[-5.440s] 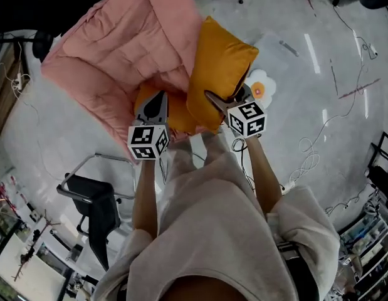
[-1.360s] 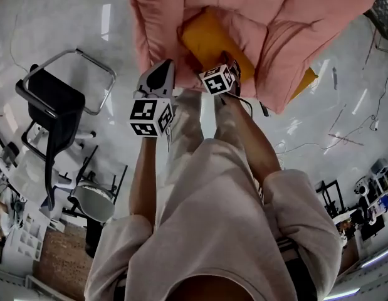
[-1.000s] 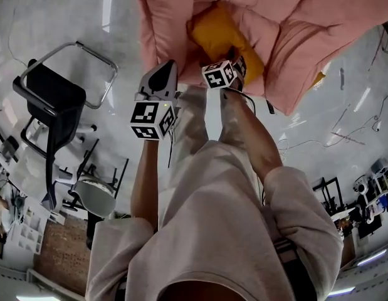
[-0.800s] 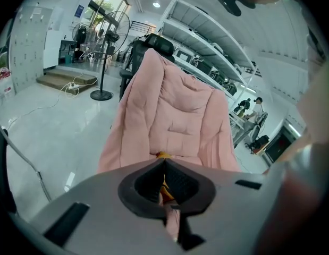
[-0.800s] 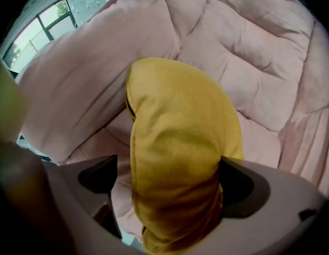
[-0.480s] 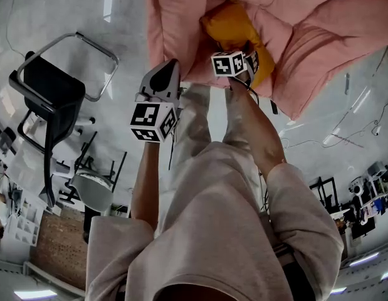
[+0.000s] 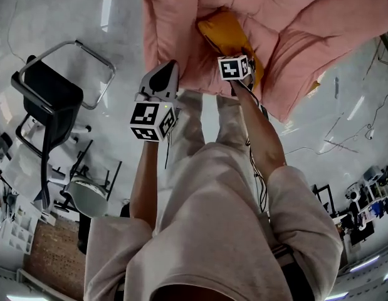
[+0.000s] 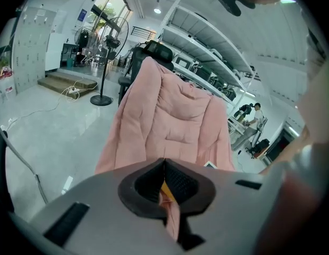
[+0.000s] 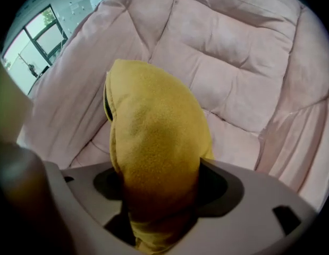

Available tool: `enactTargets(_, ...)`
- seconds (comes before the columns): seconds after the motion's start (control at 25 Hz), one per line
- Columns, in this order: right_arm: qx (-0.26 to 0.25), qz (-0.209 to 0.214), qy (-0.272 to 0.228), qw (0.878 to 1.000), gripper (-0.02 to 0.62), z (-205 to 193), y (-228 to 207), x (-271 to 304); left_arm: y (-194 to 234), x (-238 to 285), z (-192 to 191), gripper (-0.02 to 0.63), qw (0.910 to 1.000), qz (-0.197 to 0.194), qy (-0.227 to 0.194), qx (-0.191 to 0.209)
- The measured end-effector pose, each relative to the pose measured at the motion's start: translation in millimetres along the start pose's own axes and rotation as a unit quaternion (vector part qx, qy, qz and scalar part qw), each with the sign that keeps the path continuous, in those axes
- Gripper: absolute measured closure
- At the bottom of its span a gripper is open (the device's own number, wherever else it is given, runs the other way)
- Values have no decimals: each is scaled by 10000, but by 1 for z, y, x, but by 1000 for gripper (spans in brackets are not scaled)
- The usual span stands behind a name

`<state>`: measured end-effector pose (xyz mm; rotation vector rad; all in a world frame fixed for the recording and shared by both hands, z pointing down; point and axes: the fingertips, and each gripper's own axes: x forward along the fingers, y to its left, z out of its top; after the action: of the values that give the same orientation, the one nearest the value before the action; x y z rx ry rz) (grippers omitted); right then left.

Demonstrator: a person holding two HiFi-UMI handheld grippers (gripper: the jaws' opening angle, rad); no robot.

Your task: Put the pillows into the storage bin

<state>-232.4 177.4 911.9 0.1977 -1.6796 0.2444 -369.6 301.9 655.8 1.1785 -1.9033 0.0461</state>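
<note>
Our right gripper (image 9: 159, 195) has just been closing its jaws. The yellow pillow (image 9: 153, 132) stands between them, squeezed narrower where the pads press into it. In the right gripper view the pillow rises from the jaws up through the centre of the frame, and a dark zip line shows on its upper left edge. All around it lies pink quilted fabric (image 9: 233, 41), which fills the rest of that frame.

In the head view the right gripper (image 7: 244, 66) sits right of centre near the top, with its marker cube facing us. The yellow pillow (image 7: 224, 33) is just above it, nested in a hollow of the pink quilted fabric (image 7: 294, 17) that spreads across the top right.

Our left gripper (image 7: 170, 64) is left of centre in the head view, touching the lower left edge of the pink fabric. In the left gripper view, the left gripper (image 8: 164, 166) has its jaws pinched together on a thin fold of the pink quilted fabric (image 8: 175, 116), which also hangs upright beyond them in mid-frame. A thin yellow sliver shows beside the fold between the pads; we cannot tell what it is.

A black chair (image 7: 46, 99) stands on the pale floor (image 7: 68, 17) at the left of the head view. A standing fan (image 8: 103, 41) shows at the upper left of the left gripper view.
</note>
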Motion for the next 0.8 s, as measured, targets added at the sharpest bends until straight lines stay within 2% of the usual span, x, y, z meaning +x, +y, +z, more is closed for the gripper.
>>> enactTargets(0.2, 132, 376, -102, 9992, 274, 5, -13, -25, -28, -7, 17, 595, 9998, -25, -156, 114)
enactTargets(0.4, 258, 572, -435, 9971, 287, 4, -22, -55, -54, -14, 29, 594, 9994, -62, -243, 239)
enactTargets(0.6, 482, 899, -973, 9900, 291, 4, -38, -85, -82, -8, 30, 594, 9988, -131, -285, 378)
enactTargets(0.8, 618, 1071, -1818, 9755, 291, 25, -50, -135, -102, 0, 39, 594, 9975, -278, -336, 551)
